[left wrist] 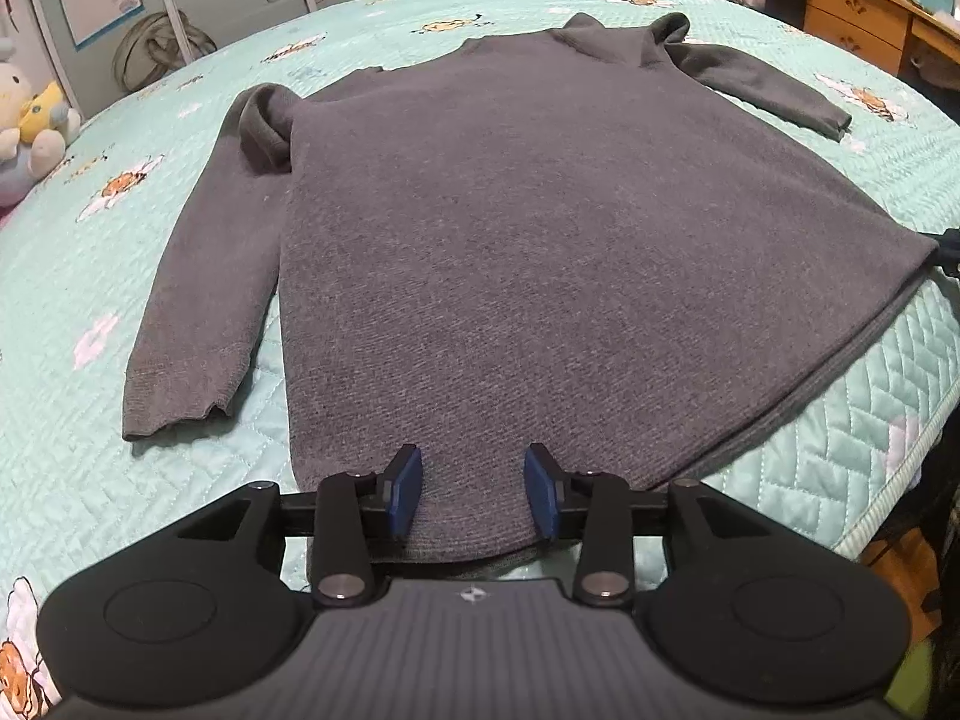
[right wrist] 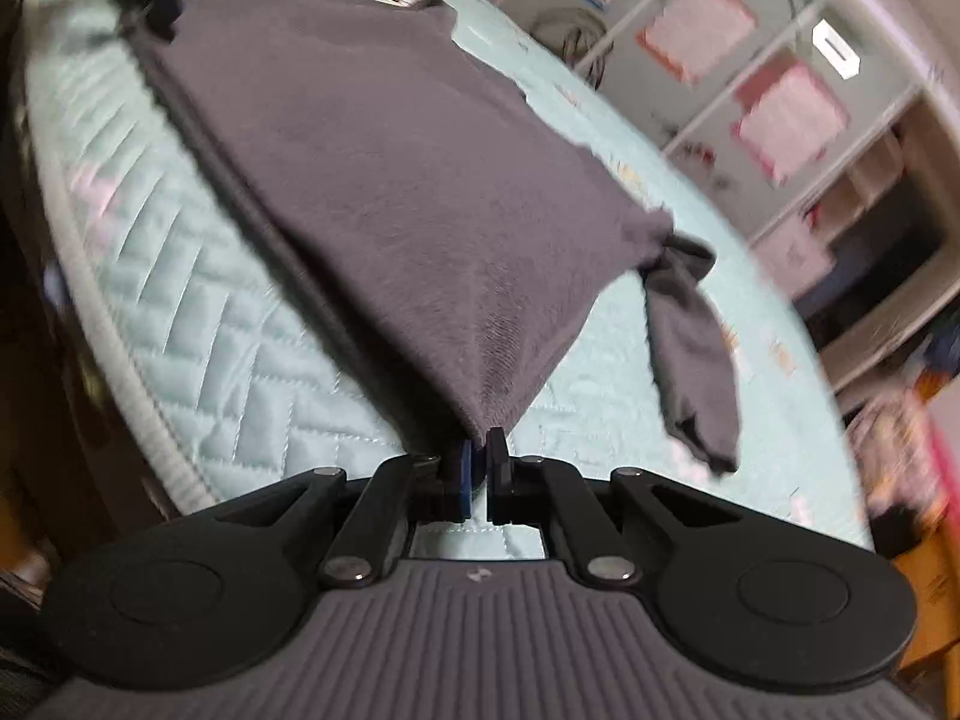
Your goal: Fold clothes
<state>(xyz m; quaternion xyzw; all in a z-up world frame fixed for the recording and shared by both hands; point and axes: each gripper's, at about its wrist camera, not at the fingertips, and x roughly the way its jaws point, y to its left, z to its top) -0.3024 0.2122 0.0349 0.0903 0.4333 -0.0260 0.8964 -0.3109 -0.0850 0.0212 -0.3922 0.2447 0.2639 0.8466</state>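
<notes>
Right gripper (right wrist: 479, 461) pinches a hem corner of the grey sweater (left wrist: 540, 228), left gripper (left wrist: 473, 489) part open over the hem
The sweater lies flat on the bed (left wrist: 180, 480), both sleeves out, no fold made yet; the whole folding remains. Both grippers tilt downward at the near edge, the left's pads off the cloth
</notes>
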